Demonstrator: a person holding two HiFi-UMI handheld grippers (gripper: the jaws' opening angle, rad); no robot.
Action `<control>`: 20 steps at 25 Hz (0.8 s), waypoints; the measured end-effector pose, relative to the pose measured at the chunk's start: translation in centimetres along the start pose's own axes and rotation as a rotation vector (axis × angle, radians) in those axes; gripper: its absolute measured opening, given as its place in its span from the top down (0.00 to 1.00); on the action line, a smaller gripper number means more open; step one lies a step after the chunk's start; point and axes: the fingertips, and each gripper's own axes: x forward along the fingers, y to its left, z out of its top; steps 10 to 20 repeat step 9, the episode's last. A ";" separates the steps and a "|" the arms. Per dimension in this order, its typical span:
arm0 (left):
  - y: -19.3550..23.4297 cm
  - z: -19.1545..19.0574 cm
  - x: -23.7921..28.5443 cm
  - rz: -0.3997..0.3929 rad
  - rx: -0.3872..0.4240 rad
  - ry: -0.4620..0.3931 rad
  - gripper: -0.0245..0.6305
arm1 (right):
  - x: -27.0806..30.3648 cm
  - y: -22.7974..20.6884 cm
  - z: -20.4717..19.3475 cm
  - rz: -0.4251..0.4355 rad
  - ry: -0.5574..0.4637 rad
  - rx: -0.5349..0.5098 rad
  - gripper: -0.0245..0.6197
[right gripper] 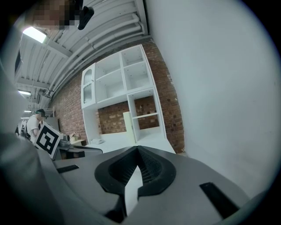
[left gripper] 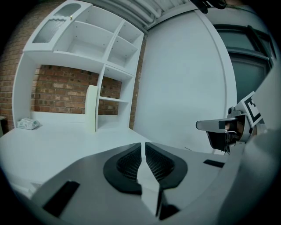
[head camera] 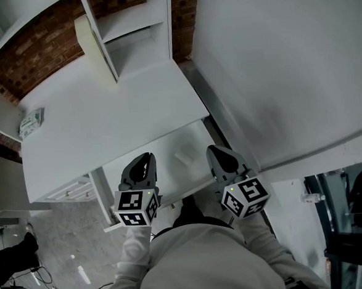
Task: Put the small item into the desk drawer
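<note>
White furniture against red brick.
You face a white surface [head camera: 104,109] backed by a brick wall [head camera: 32,55]. A white shelf unit [left gripper: 88,39] rises at its back, a plain white wall [head camera: 286,59] runs along your right, grey floor [head camera: 64,241] lies below, and a strip light [right gripper: 35,34] glows overhead.

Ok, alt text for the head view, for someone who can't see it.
Seen from above, the left gripper and right gripper, both shut and empty, hover over an open desk drawer holding a small white item. A packet lies at the left edge of the desk.
</note>
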 end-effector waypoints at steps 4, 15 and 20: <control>-0.1 -0.1 -0.1 -0.002 -0.001 0.001 0.90 | 0.1 0.2 0.0 0.006 0.005 -0.010 0.92; 0.0 -0.3 -0.1 -0.004 0.001 0.001 0.90 | 0.4 0.6 -0.4 0.018 0.007 -0.016 0.92; 0.0 -0.3 -0.1 -0.004 0.001 0.001 0.90 | 0.4 0.6 -0.4 0.018 0.007 -0.016 0.92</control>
